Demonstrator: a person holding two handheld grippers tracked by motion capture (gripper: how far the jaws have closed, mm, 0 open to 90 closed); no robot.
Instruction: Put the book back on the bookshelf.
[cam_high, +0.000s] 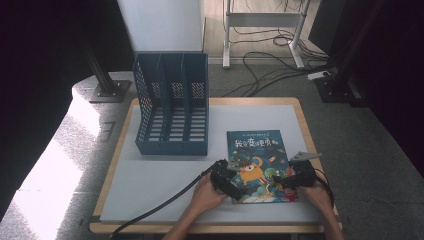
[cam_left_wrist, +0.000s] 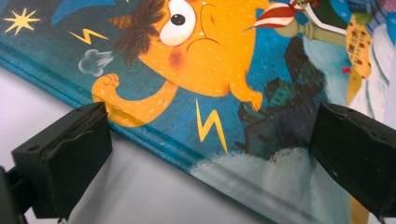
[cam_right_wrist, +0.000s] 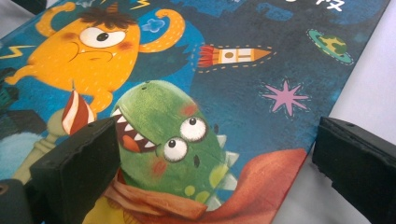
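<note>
High view is showing a picture book lying flat on the white surface, right of a blue file rack. Both grippers, left gripper and right gripper, are hovering at its near corners, jaws spread wide, gripping nothing. Cables are trailing across the floor behind.

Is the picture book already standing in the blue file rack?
No, the picture book lies flat on the table mat, beside the file rack.

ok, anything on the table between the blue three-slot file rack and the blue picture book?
Nothing: in the high view, just bare grey table mat separates the blue plastic file rack from the picture book.
</note>
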